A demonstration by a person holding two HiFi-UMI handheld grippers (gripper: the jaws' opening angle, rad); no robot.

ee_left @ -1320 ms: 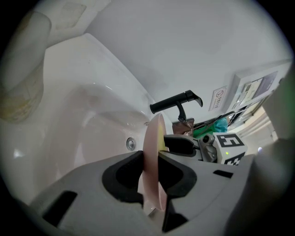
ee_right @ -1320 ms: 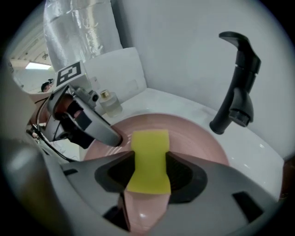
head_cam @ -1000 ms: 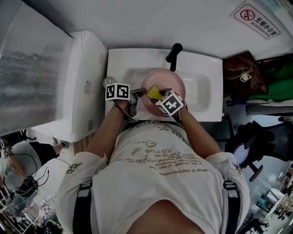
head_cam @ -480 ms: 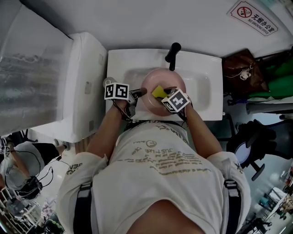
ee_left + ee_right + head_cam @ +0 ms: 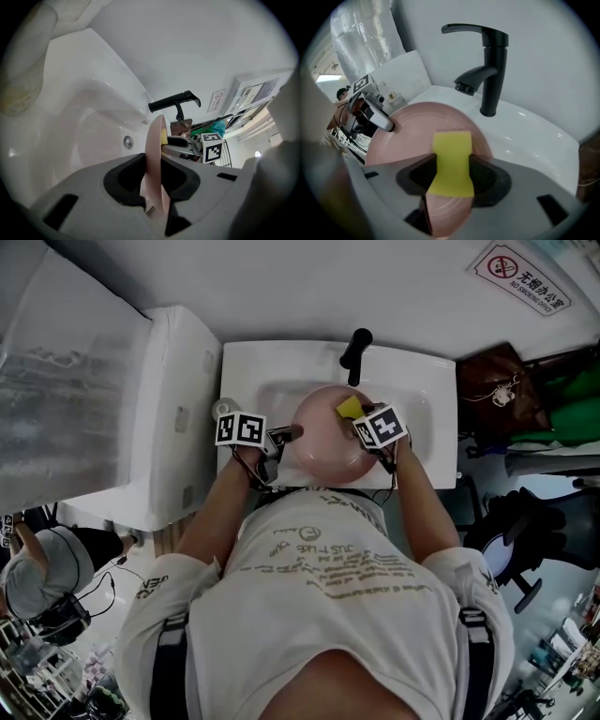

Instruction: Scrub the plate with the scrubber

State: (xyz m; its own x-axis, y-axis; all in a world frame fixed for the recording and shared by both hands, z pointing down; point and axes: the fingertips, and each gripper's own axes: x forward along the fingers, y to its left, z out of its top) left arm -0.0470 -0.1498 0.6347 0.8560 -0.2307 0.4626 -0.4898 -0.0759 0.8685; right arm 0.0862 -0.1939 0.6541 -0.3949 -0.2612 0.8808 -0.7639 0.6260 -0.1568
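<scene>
A pink plate point(image 5: 326, 442) is held tilted over the white sink point(image 5: 427, 442). My left gripper point(image 5: 284, 435) is shut on the plate's left rim; in the left gripper view the plate point(image 5: 154, 154) stands edge-on between the jaws of that gripper point(image 5: 153, 177). My right gripper point(image 5: 364, 420) is shut on a yellow scrubber point(image 5: 349, 407), pressed flat on the plate's far right part near the faucet. In the right gripper view the scrubber point(image 5: 451, 161) sits between the jaws of this gripper point(image 5: 452, 177), against the plate point(image 5: 410, 138). The left gripper point(image 5: 377, 119) shows at the plate's left rim.
A black faucet point(image 5: 354, 351) stands at the back of the sink, close behind the scrubber. The drain point(image 5: 127, 141) shows in the basin. A small round container point(image 5: 223, 407) sits on the sink's left edge. A white unit point(image 5: 178, 409) stands left, a brown bag point(image 5: 495, 385) right.
My right gripper has slid the scrubber across the plate from its near middle to its far right, toward the faucet. The left gripper has kept its hold on the rim.
</scene>
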